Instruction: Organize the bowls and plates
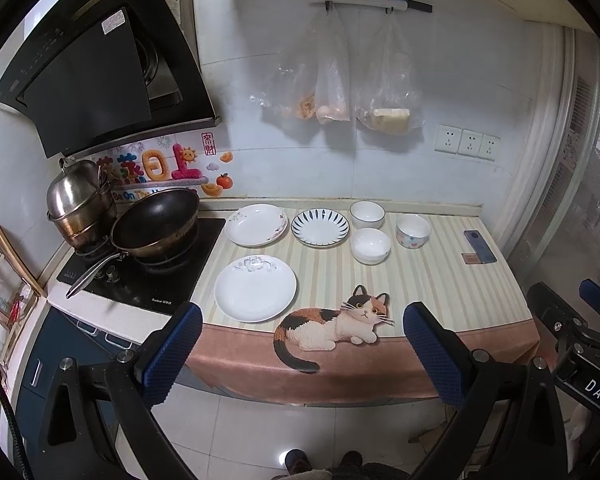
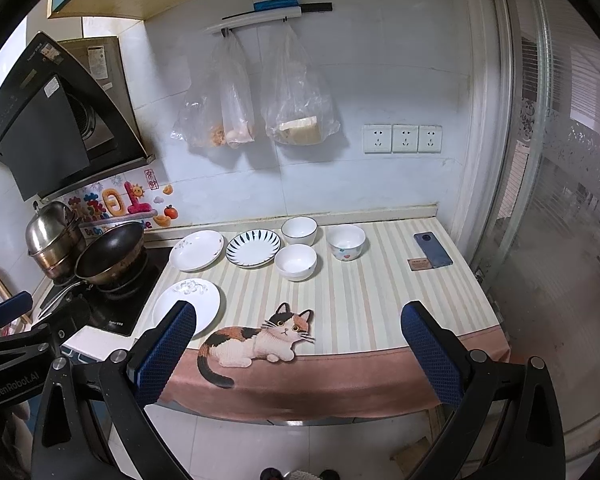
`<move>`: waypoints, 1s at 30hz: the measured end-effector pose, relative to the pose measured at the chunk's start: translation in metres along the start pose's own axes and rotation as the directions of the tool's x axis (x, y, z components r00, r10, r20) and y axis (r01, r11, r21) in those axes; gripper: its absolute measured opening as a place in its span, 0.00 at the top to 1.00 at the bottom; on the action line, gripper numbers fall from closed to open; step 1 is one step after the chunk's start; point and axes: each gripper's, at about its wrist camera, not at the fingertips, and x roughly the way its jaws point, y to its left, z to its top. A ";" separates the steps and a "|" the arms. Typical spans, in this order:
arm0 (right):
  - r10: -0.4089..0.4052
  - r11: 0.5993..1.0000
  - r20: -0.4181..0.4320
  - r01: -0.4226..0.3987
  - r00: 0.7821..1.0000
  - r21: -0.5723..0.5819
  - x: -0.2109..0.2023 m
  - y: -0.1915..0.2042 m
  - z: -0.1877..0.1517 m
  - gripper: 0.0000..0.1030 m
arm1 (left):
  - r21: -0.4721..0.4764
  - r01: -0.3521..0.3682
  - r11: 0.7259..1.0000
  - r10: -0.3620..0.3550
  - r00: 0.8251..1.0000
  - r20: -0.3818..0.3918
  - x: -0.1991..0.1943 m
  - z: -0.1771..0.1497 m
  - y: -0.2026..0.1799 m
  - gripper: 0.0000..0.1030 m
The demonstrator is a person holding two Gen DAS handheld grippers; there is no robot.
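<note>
Left tool [image 1: 302, 354], right tool [image 2: 298, 354]: jaws wide, empty, short of tabletop [image 1: 440, 292]. Ahead on tabletop: plates, 3 [image 1: 255, 288] [image 1: 256, 225] [image 1: 320, 227]; bowls, 3 [image 1: 367, 215] [image 1: 370, 245] [image 1: 413, 231]; phone, 1 [image 1: 479, 245].

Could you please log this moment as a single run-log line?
phase: pre-grasp | left gripper: open, empty | right gripper: open, empty | three plates, three bowls: separate on counter

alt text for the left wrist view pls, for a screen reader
Open left tongs hover empty before a striped counter holding three plates and three bowls, none stacked. A wok sits on the stove at left, a phone at right.
</note>
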 end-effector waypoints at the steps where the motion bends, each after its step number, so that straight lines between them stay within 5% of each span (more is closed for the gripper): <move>1: 0.002 1.000 -0.001 -0.002 1.000 -0.001 0.000 0.000 0.000 0.00 | 0.000 0.000 1.000 0.000 1.000 0.000 0.000 0.000 0.000 0.00; 30: 0.010 1.000 -0.003 -0.010 1.000 -0.008 0.000 0.001 -0.005 0.00 | -0.005 -0.006 1.000 0.006 1.000 0.001 -0.002 -0.005 0.000 0.00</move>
